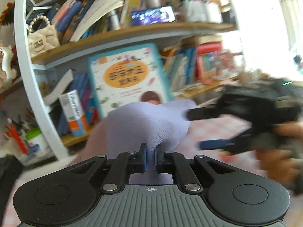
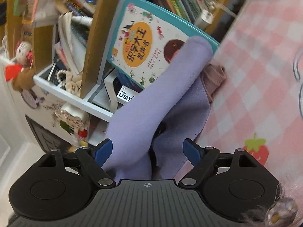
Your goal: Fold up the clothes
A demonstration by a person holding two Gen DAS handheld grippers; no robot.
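The left gripper's fingers are pinched tight on a fold of the lilac garment at the bottom centre of the left wrist view, the cloth bunching up and away from the blue pads toward the middle of the frame; the right gripper's fingers stand spread wide in the lower middle of its own view, with lilac cloth lying between them but neither pad pressing on it; in the left view that same gripper shows at the right edge, blurred, its fingers parted near the cloth's right side, a hand behind it; the garment rises off the pink checked cover in a draped band toward the picture book leaning on the shelves; a pinkish piece lies bunched just beyond it on the cover; I'd say this is the pick-up stage of a fold, one side secured and the other not yet; next, to my eye, the right fingers need to close on an edge or corner, so the two hands can spread the cloth flat.
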